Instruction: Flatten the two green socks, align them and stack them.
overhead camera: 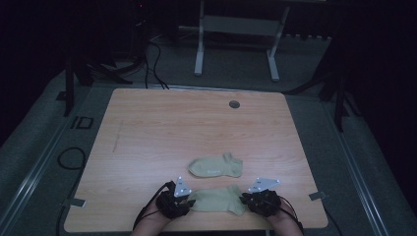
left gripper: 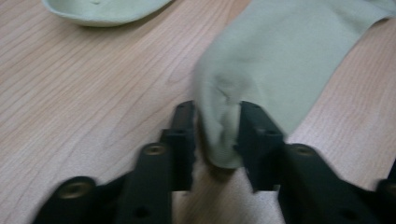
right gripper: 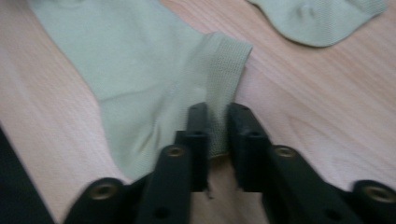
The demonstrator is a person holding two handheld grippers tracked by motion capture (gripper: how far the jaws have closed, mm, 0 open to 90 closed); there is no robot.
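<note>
Two grippers clamp the same pale green sock. The left gripper (overhead camera: 189, 202) has its jaws pinched on the sock's (overhead camera: 218, 199) rounded left end, with fabric bunched between them in the left gripper view. The right gripper (overhead camera: 244, 198) bites the ribbed cuff at the right end. The sock lies stretched between them near the front edge of the wooden table (overhead camera: 162, 128). A second sock (overhead camera: 216, 166) lies flat just beyond it, apart.
</note>
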